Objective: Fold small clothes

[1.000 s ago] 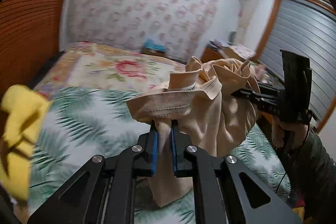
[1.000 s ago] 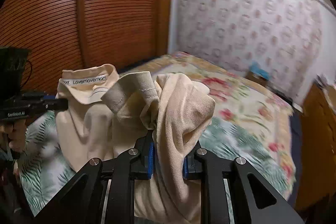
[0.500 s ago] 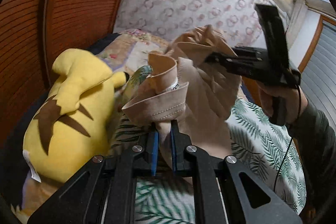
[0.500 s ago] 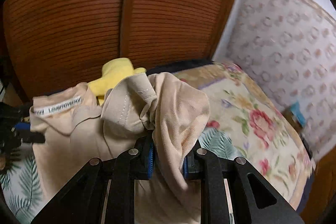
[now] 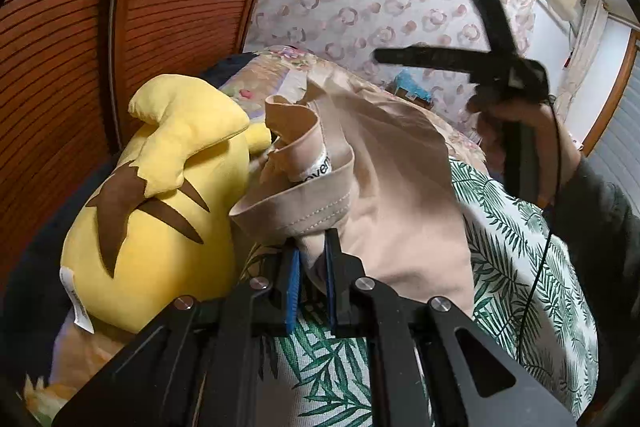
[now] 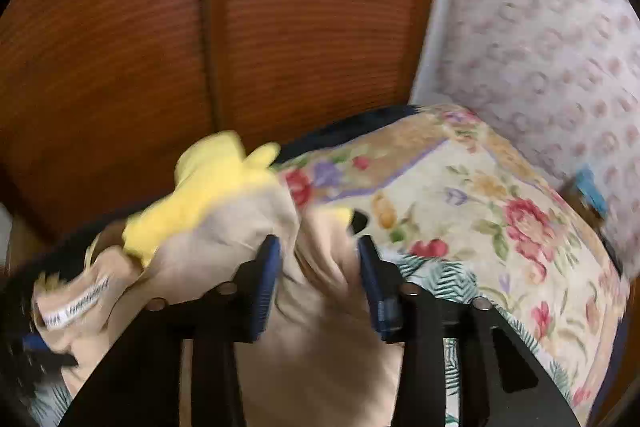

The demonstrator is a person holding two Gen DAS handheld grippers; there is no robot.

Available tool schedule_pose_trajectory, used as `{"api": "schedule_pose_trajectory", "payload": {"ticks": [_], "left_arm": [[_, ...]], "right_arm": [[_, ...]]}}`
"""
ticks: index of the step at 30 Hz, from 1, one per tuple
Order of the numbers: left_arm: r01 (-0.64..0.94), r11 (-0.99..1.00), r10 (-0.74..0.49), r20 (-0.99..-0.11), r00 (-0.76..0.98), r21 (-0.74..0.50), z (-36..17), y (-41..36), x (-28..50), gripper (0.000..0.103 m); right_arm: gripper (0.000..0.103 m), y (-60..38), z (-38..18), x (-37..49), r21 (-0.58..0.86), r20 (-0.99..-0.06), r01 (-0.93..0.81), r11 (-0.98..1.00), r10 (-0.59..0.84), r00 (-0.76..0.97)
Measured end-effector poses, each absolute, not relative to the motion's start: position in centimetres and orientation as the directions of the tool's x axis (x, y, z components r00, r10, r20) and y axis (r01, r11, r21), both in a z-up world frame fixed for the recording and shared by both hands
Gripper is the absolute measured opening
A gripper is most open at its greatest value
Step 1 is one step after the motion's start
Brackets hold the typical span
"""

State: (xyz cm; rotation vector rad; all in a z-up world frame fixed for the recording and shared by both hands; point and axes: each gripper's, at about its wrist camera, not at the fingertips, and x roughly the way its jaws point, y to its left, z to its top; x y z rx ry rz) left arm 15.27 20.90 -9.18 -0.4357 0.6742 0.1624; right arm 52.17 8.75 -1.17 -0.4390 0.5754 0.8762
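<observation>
Two grippers are in view: my left gripper [image 5: 311, 267], low centre of its frame, has its blue pads pinched tight on the waistband of the beige garment [image 5: 384, 195]. My right gripper [image 6: 318, 275] has its jaws spread wide, with the blurred cloth seemingly lying loose between them. The garment drapes over the palm-print bedspread [image 5: 516, 259], touching the yellow plush toy [image 5: 160, 211] at left

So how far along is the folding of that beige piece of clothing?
Hardly begun: no neat fold shows. The beige garment lies rumpled on the leaf-print bedspread, beside a yellow plush toy. The left gripper pinches its waistband; the right gripper stands open, lifted away. Smoothing and folding remain.
</observation>
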Motion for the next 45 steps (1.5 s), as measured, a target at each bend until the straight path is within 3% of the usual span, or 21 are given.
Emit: {"api": "schedule_pose_trajectory", "payload": {"ticks": [3, 5, 7, 15, 18, 22, 32, 45], "left_arm": [[-0.291, 0.9, 0.02, -0.635, 0.772, -0.326, -9.0, 20.9, 15.0, 0.013], [-0.301, 0.904, 0.05, -0.622, 0.781, -0.305, -8.4, 20.8, 14.5, 0.02], [-0.307, 0.909, 0.083, -0.597, 0.798, -0.284, -7.5, 20.6, 13.9, 0.041], [-0.361, 0.909, 0.175, -0.594, 0.785, -0.208, -6.8, 21.8, 14.1, 0.055], [-0.355, 0.91, 0.168, -0.594, 0.787, -0.213, -7.0, 21.8, 13.9, 0.075], [-0.316, 0.93, 0.153, -0.587, 0.795, -0.187, -6.4, 20.7, 13.5, 0.086], [-0.236, 0.962, 0.123, -0.558, 0.82, -0.134, -4.1, 16.9, 13.3, 0.086], [-0.107, 0.992, 0.055, -0.535, 0.843, -0.067, -1.4, 9.6, 11.4, 0.086]], "right_arm": [[0.06, 5.5, -0.2, 52.5, -0.076, -0.618, -0.794, 0.603, 0.596, 0.512], [0.062, 3.4, -0.4, 52.2, -0.053, -0.637, -0.79, 0.611, 0.589, 0.498], [0.063, 2.2, -0.9, 51.8, -0.037, -0.656, -0.788, 0.615, 0.58, 0.483], [0.063, 0.7, -3.5, 51.4, -0.029, -0.709, -0.746, 0.665, 0.512, 0.485], [0.063, 1.9, -4.2, 52.7, -0.025, -0.701, -0.718, 0.695, 0.5, 0.509], [0.063, 3.0, -4.7, 53.5, -0.02, -0.665, -0.654, 0.756, 0.478, 0.573], [0.063, -0.2, -3.1, 47.1, 0.007, -0.616, -0.666, 0.746, 0.528, 0.585], [0.063, -9.6, -1.4, 31.8, 0.018, -0.54, -0.648, 0.761, 0.553, 0.635]]}}
